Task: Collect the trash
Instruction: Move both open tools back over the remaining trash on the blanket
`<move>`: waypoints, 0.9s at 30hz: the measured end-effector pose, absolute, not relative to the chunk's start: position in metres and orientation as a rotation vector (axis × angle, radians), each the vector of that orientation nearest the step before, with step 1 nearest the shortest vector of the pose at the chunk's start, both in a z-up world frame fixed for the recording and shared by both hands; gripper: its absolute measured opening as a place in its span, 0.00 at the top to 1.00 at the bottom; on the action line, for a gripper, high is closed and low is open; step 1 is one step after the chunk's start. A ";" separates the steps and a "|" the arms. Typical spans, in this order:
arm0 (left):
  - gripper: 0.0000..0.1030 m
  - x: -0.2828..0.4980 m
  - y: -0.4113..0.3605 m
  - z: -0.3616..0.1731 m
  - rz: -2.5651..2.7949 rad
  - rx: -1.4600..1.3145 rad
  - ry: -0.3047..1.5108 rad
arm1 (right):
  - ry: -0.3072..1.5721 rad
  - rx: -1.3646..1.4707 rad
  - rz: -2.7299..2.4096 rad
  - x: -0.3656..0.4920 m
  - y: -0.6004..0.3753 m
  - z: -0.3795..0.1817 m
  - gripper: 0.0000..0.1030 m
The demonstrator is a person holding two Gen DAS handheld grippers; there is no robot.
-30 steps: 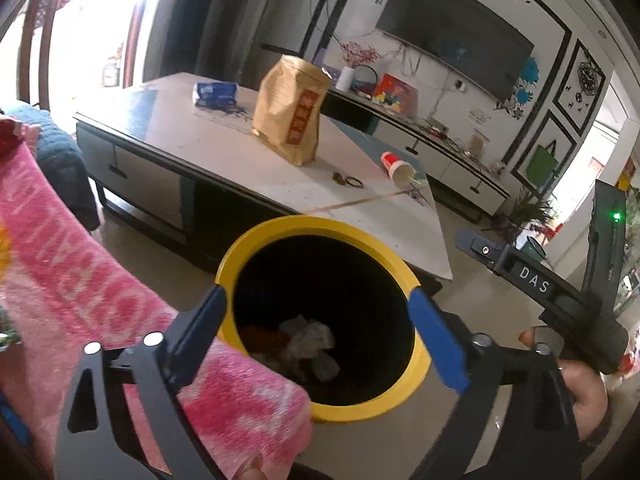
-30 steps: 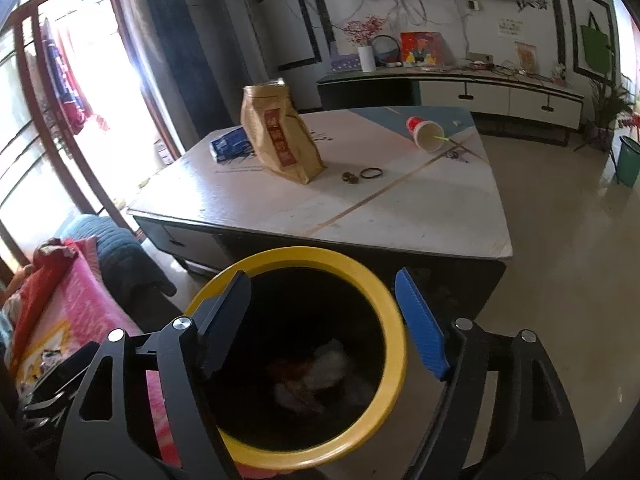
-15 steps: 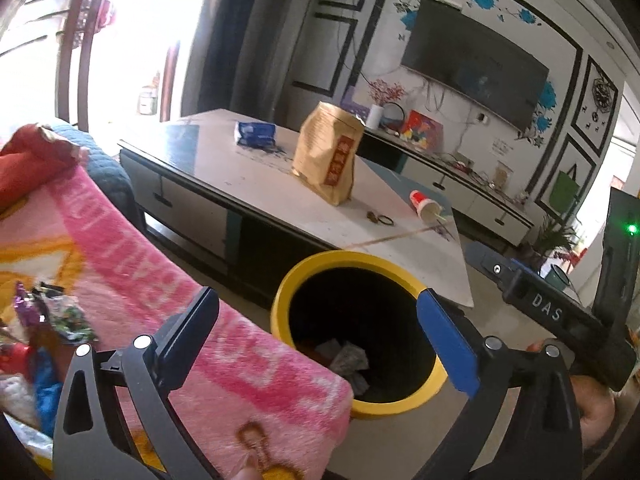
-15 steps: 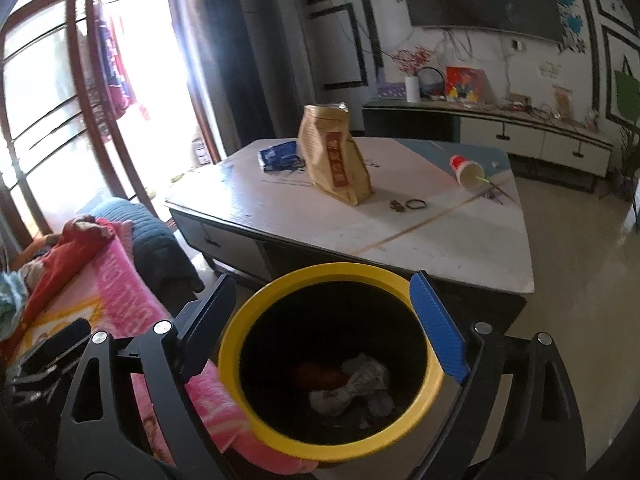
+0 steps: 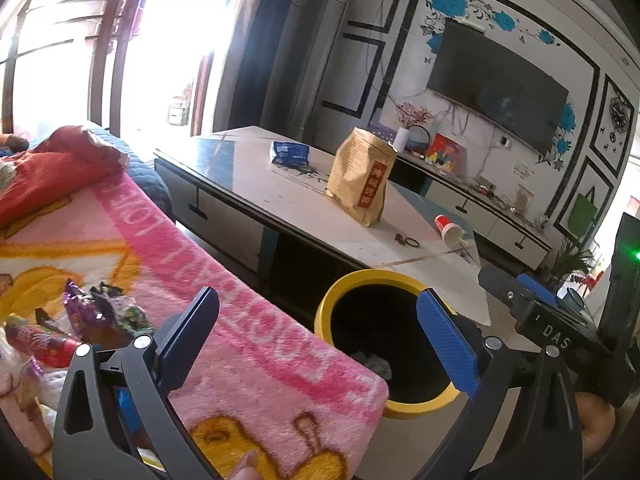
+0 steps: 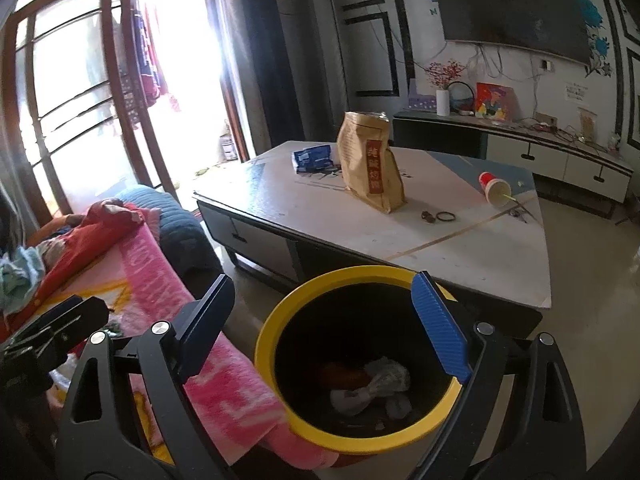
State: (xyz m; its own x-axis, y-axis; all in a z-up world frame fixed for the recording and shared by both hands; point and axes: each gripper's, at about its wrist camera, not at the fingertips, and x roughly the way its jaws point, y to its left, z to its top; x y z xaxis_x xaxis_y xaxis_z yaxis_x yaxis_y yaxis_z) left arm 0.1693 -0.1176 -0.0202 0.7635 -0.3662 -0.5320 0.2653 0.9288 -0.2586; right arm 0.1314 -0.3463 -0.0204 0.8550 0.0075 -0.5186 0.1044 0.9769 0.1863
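Wrappers (image 5: 100, 308) lay on the pink blanket (image 5: 256, 320) at nine o'clock of the yellow-rimmed bin (image 6: 276, 332), both tools (image 5: 318, 336) (image 6: 320, 320) gaping empty.

Each gripper (image 5: 316, 332) (image 6: 320, 316) has black triangular arms, silver screws, and ribbed blue pads (image 5: 448, 344); one body reads "DAS".

bin (image 6: 276, 344) mouth open above | blanket (image 5: 256, 344) edge touches rim | table (image 6: 460, 248) behind
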 end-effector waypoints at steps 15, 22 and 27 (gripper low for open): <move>0.06 0.156 -0.071 -0.019 -0.252 -0.205 0.599 | 0.544 0.182 0.058 0.124 -0.309 -0.020 0.20; 0.06 0.148 -0.046 -0.021 -0.192 -0.218 0.601 | 0.541 0.177 0.155 0.119 -0.285 -0.022 0.20; 0.06 0.145 -0.026 -0.021 -0.146 -0.235 0.601 | 0.548 0.181 0.216 0.115 -0.268 -0.022 0.18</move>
